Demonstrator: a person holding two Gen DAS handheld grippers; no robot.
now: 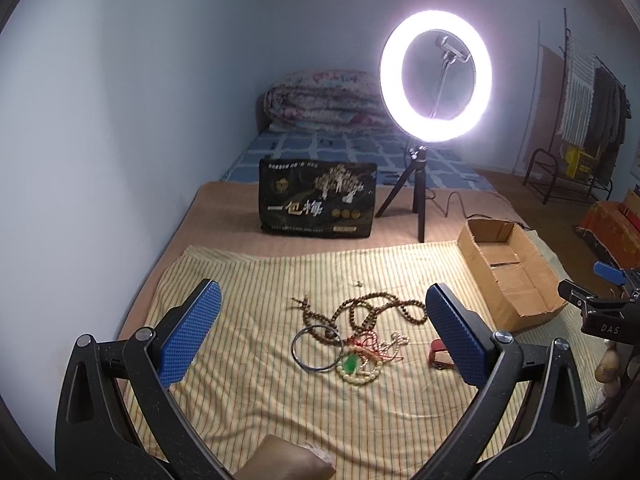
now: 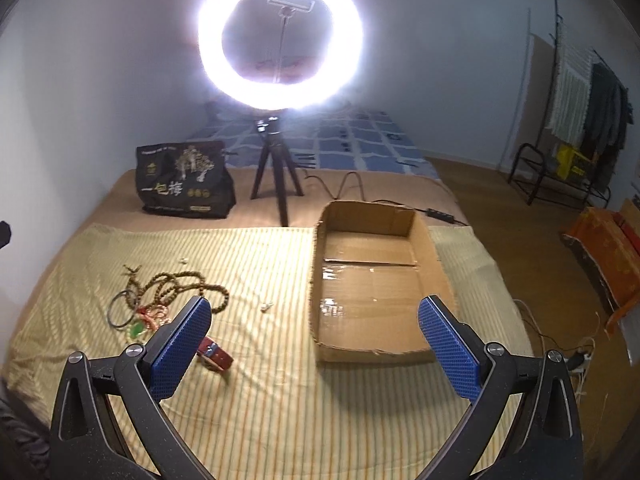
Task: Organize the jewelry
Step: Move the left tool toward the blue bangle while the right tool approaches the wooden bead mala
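A tangle of jewelry lies on the striped cloth: a long brown bead necklace, a dark thin bangle, a pale bead string with a green pendant, and a red band. My left gripper hovers over the pile, open, with nothing between its blue pads. In the right wrist view the brown beads and the red band sit to the left. My right gripper stands open in front of the cardboard box, which holds nothing.
A lit ring light on a black tripod and a black printed bag stand behind the cloth. A cable runs behind the box. A tiny pale piece lies between pile and box. The bed edge drops to the floor on the right.
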